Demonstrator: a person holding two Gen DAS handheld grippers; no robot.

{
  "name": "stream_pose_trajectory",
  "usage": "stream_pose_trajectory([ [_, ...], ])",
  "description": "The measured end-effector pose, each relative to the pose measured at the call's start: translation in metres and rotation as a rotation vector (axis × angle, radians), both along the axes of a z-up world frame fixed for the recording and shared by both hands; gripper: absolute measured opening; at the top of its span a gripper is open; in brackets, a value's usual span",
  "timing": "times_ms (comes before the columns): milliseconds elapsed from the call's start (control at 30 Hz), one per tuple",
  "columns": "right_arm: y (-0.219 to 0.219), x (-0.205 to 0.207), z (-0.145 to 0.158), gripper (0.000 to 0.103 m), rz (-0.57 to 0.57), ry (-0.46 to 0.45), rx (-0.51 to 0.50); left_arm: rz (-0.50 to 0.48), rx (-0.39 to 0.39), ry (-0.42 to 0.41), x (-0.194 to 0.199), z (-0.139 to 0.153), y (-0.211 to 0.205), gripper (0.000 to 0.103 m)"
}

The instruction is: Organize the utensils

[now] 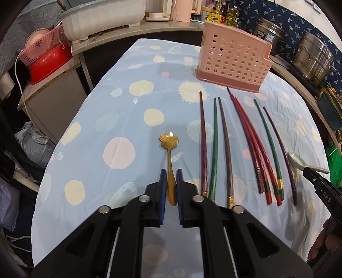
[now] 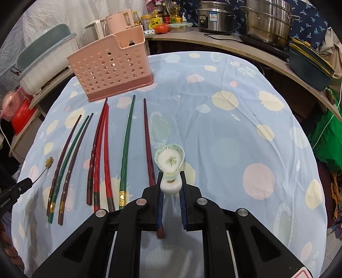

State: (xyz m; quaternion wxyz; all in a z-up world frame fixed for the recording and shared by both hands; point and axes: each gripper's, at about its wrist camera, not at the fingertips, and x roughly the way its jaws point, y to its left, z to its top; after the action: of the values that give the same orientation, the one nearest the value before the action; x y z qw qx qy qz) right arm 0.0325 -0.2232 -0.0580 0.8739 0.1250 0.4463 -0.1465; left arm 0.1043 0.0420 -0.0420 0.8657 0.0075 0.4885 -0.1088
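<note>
- This place is a home kitchen, rather crowded.
- Behind the desk [image 2: 245, 119], which wears a blue cloth with dots, a long counter [image 2: 213, 40] carries steel steamer pots [image 2: 267, 21] and a rice cooker [image 2: 213, 18].
- Bottles of cooking oil [image 2: 174, 12] and sauce stand near a pink kettle [image 2: 119, 21].
- A pink utensil holder [image 2: 111, 66] with holes stands on the desk, chopsticks [image 2: 100, 154] lie before it.
- At the side, a red basin [image 1: 49, 64] and a pink basket [image 1: 42, 46] are stacked, beside a big white tub [image 1: 102, 17].
</note>
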Motion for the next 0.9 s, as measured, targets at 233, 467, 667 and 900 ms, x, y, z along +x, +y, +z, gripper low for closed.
stream_pose_trajectory([
  [233,0.000,-0.004,0.006,0.012,0.001,-0.015,-0.003,-0.005,-0.005,-0.016,-0.002,0.008,-0.001,0.000],
  [467,0.001,-0.006,-0.002,0.011,0.000,0.006,0.009,0.012,-0.068,0.062,0.000,-0.011,0.006,0.005],
  [667,0.001,-0.007,-0.005,0.011,0.000,0.014,0.017,0.024,-0.097,0.114,0.001,-0.030,0.002,0.026],
  [900,0.001,-0.007,-0.004,0.011,0.002,0.012,0.022,-0.017,-0.041,0.105,-0.004,-0.037,-0.008,0.011],
])
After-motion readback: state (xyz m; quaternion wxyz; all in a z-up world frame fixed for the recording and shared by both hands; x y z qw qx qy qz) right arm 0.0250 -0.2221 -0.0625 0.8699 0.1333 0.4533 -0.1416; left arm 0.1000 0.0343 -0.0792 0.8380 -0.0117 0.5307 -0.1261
